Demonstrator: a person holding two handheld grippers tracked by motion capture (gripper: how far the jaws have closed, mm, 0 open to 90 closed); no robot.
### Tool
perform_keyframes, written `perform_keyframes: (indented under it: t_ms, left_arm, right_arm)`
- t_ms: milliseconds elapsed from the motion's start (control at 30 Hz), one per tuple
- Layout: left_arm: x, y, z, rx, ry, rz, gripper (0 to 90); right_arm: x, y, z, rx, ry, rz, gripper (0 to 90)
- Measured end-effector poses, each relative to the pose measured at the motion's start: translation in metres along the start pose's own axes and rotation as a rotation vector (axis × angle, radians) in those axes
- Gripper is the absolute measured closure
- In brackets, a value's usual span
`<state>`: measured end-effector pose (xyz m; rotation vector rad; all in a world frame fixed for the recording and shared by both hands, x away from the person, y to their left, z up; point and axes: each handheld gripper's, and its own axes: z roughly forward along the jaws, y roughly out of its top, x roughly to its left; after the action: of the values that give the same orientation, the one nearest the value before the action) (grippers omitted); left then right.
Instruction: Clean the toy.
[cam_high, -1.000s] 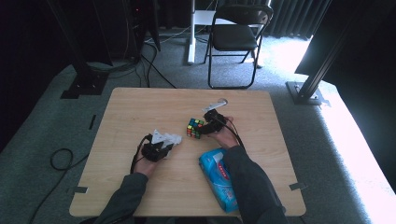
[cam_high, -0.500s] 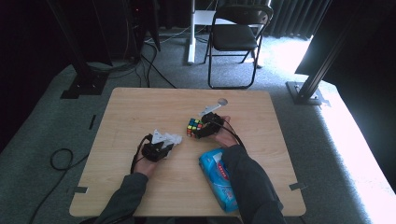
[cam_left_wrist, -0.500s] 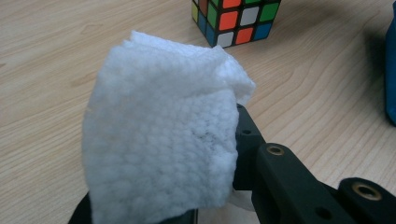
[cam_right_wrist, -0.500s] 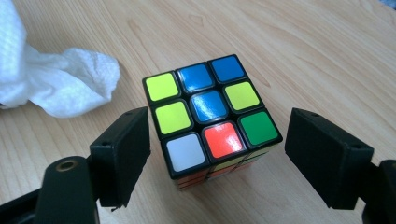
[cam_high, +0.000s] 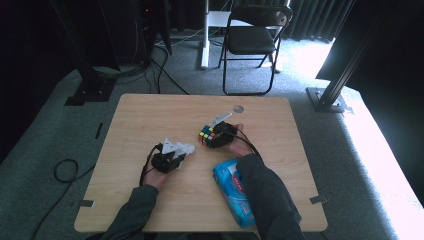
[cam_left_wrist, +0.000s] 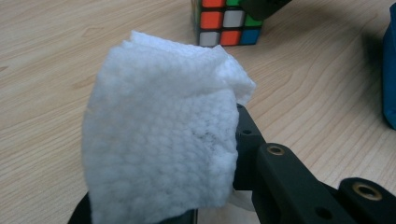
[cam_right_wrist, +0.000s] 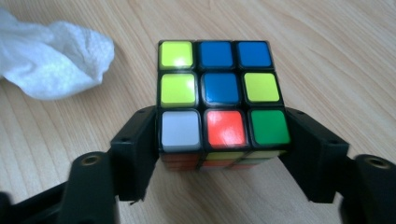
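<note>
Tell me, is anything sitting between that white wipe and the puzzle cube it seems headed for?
Nothing visible does. The left gripper holds the white wipe, and only bare table lies between it and the cube, which the right gripper clamps by its sides. The blue wipes pack lies off to the side, nearer the person.

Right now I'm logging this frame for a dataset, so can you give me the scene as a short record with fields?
surface: wooden table
left gripper: shut on a white wet wipe, held above the table
right gripper: shut on a Rubik's cube, one jaw on each side
cube top face: yellow, blue, white, red and green stickers, unsolved
wipe vs cube: apart, wipe left of the cube in the high view
other item: blue wet wipe pack near the right forearm
</note>
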<state>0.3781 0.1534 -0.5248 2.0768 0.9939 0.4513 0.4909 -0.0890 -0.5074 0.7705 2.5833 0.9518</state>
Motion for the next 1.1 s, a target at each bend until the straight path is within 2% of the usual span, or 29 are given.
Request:
perform_keyframes:
  t_ms: [167,400,800,1033,1100]
  left_arm:
    - [0.001,0.0,-0.001,-0.003,0.001,-0.003,83.1]
    - [0.001,0.003,-0.002,-0.01,-0.002,-0.004,83.1]
    - [0.006,0.022,-0.012,-0.057,0.002,-0.009,84.2]
    - [0.004,0.041,-0.015,-0.082,-0.001,0.015,84.9]
    - [0.004,0.041,-0.015,-0.082,-0.001,0.015,84.9]
  right_arm:
    - [0.0,-0.002,-0.002,-0.018,-0.013,0.029,33.9]
    - [-0.001,-0.008,-0.007,-0.034,-0.032,0.041,34.0]
    - [0.013,-0.003,-0.018,-0.062,-0.016,-0.015,34.1]
    - [0.013,-0.003,-0.02,-0.068,-0.016,-0.023,34.1]
    - [0.013,-0.002,-0.021,-0.073,-0.013,-0.019,34.1]
